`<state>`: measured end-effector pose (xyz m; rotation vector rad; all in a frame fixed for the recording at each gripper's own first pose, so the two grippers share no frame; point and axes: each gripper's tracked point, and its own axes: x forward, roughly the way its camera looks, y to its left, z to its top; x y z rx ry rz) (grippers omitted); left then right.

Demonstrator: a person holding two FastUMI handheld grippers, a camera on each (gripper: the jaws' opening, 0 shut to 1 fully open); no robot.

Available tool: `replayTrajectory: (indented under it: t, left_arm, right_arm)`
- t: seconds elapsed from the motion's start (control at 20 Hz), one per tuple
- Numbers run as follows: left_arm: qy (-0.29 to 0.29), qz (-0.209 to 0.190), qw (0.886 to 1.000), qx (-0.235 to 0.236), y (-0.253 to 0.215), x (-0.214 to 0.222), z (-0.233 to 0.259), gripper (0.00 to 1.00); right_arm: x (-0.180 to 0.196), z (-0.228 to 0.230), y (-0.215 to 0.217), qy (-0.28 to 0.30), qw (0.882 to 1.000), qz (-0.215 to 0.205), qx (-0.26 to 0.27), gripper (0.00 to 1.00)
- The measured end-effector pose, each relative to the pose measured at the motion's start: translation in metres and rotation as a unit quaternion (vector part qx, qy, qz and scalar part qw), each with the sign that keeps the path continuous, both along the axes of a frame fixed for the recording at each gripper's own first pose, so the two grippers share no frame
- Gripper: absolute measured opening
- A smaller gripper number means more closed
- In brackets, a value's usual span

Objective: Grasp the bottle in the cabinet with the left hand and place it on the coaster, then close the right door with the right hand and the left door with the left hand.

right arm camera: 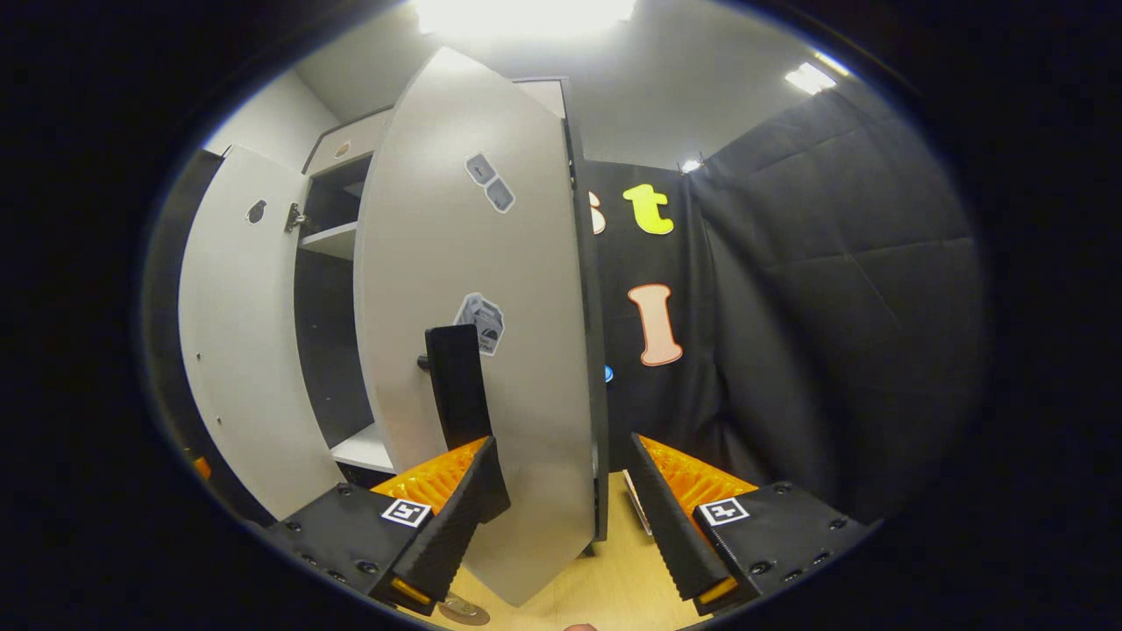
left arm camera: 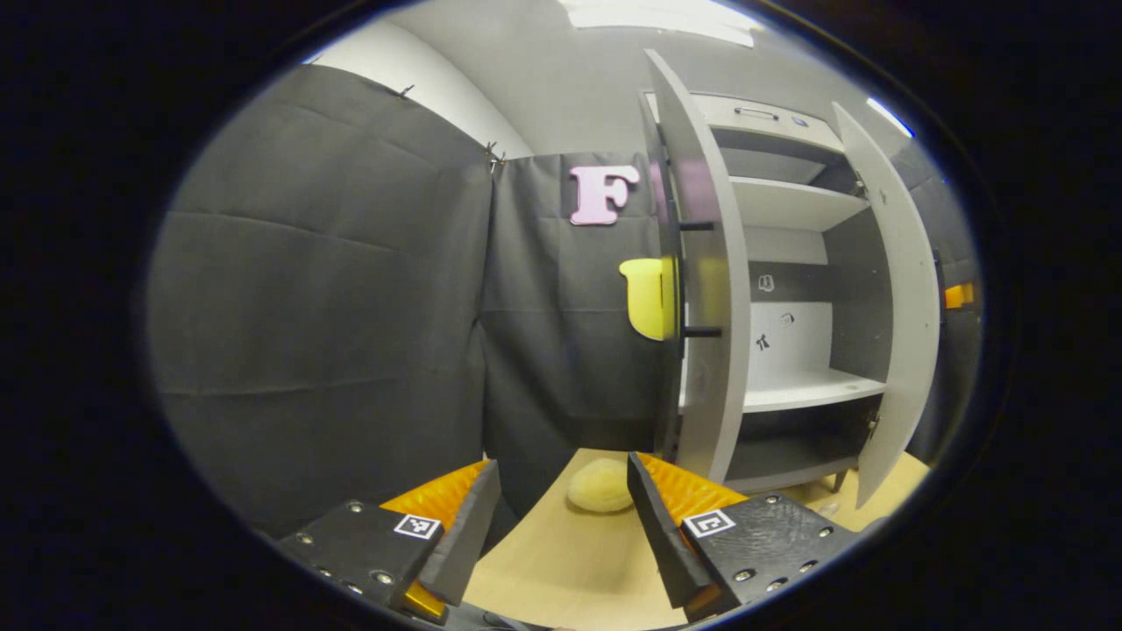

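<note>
Right gripper [right arm camera: 561, 517] astride upright door [right arm camera: 491, 350]

Test booth: black cloth walls [left arm camera: 333, 289], grey cabinet [left arm camera: 789, 289].

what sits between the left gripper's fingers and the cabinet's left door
In the left gripper view, a pale round sponge-like lump lies on the wooden table, between the open left gripper and the left door.

Both cabinet doors stand open. The right door [right arm camera: 491, 333] rises just ahead of the right gripper [right arm camera: 561, 508], its handle [right arm camera: 456, 394] near the fingers. Bare tabletop [left arm camera: 561, 561] lies before the left gripper [left arm camera: 561, 526].
</note>
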<state>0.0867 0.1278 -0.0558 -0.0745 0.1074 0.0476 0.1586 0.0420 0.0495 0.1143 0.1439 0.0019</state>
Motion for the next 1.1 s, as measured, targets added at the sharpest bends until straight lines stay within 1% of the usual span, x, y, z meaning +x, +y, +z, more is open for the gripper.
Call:
replayTrajectory:
  t: [0.35,0.4,0.45,0.5,0.55,0.65,0.7,0.75,0.8,0.85,0.9,0.95,1.1]
  left_arm:
    - [0.009,0.026,1.000,0.003,0.037,-0.016,-0.009,0.86]
    - [0.010,0.028,1.000,0.003,0.040,-0.017,-0.010,0.86]
    - [0.011,0.030,0.999,0.004,0.041,-0.018,-0.011,0.86]
    - [0.013,0.032,0.999,0.005,0.042,-0.018,-0.010,0.85]
    - [0.014,0.032,0.999,0.005,0.043,-0.019,-0.012,0.86]
    - [0.013,0.031,0.999,0.003,0.043,-0.018,-0.010,0.85]
    - [0.014,0.030,0.999,0.001,0.042,-0.017,-0.009,0.86]
    - [0.014,0.027,1.000,-0.002,0.042,-0.016,-0.010,0.86]
    - [0.015,0.025,1.000,-0.004,0.041,-0.014,-0.008,0.86]
    - [0.016,0.022,1.000,-0.004,0.041,-0.012,-0.007,0.85]
    - [0.016,0.018,1.000,-0.005,0.041,-0.008,-0.004,0.84]
    - [0.015,0.014,1.000,-0.005,0.040,-0.004,0.001,0.85]
    - [0.010,-0.008,1.000,-0.007,0.033,0.013,0.018,0.85]
  right_arm:
    - [0.031,-0.004,0.041,0.001,0.999,0.029,0.027,0.95]
    - [0.034,-0.005,0.046,0.001,0.999,0.031,0.026,0.92]
    - [0.038,-0.005,0.051,-0.001,0.999,0.032,0.025,0.96]
    - [0.041,-0.005,0.054,-0.002,0.999,0.033,0.022,0.96]
    - [0.042,-0.005,0.055,-0.004,0.999,0.035,0.016,0.92]
    - [0.043,-0.004,0.056,-0.005,0.999,0.035,0.003,0.92]
    - [0.042,-0.003,0.055,-0.008,0.999,0.032,-0.003,0.95]
    - [0.042,-0.002,0.051,-0.012,1.000,0.024,-0.011,0.92]
    - [0.039,-0.002,0.047,-0.014,1.000,0.016,-0.018,0.92]
    - [0.036,-0.002,0.043,-0.015,1.000,0.012,-0.024,0.95]
    - [0.031,-0.004,0.038,-0.014,0.999,0.009,-0.028,0.92]
    - [0.026,-0.006,0.034,-0.013,0.999,0.006,-0.032,0.95]
    - [0.010,-0.013,0.023,-0.013,0.999,-0.001,-0.042,0.96]
